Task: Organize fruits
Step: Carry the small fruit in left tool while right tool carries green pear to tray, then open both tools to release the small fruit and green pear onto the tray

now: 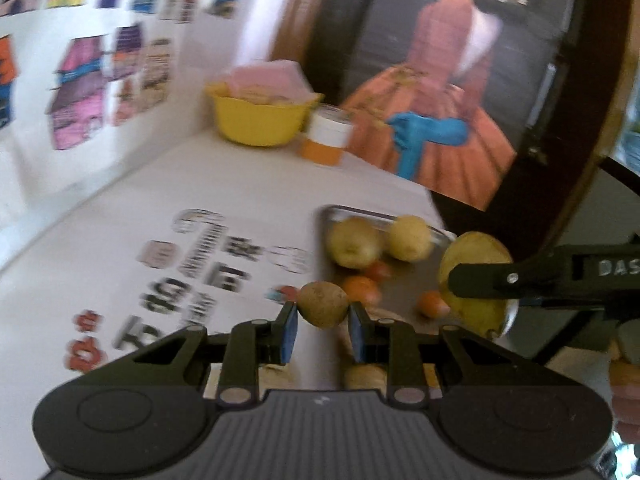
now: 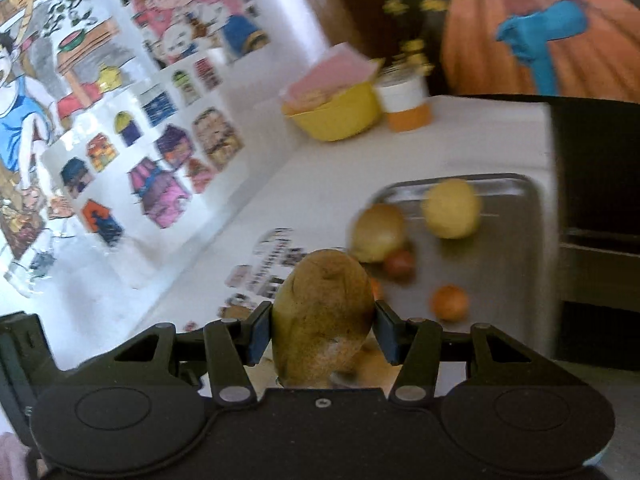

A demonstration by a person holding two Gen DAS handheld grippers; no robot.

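In the left wrist view my left gripper [image 1: 322,314] is shut on a small brown round fruit [image 1: 323,300], held above the white table just left of a metal tray [image 1: 404,270]. The tray holds two yellow fruits [image 1: 354,242] [image 1: 410,238] and several small orange ones [image 1: 360,288]. My right gripper [image 2: 324,322] is shut on a large yellow-brown oval fruit [image 2: 324,312]. It hangs near the tray's [image 2: 516,216] near left corner. The left wrist view shows that big fruit [image 1: 476,256] over the tray's right side, with a black finger across it.
A yellow bowl [image 1: 256,120] with pink items and an orange-and-white jar [image 1: 326,136] stand at the table's back. A sticker-covered wall [image 2: 120,120] runs along the left. The table's right edge [image 2: 550,200] lies just past the tray. Another brownish piece [image 1: 364,376] lies under my left gripper.
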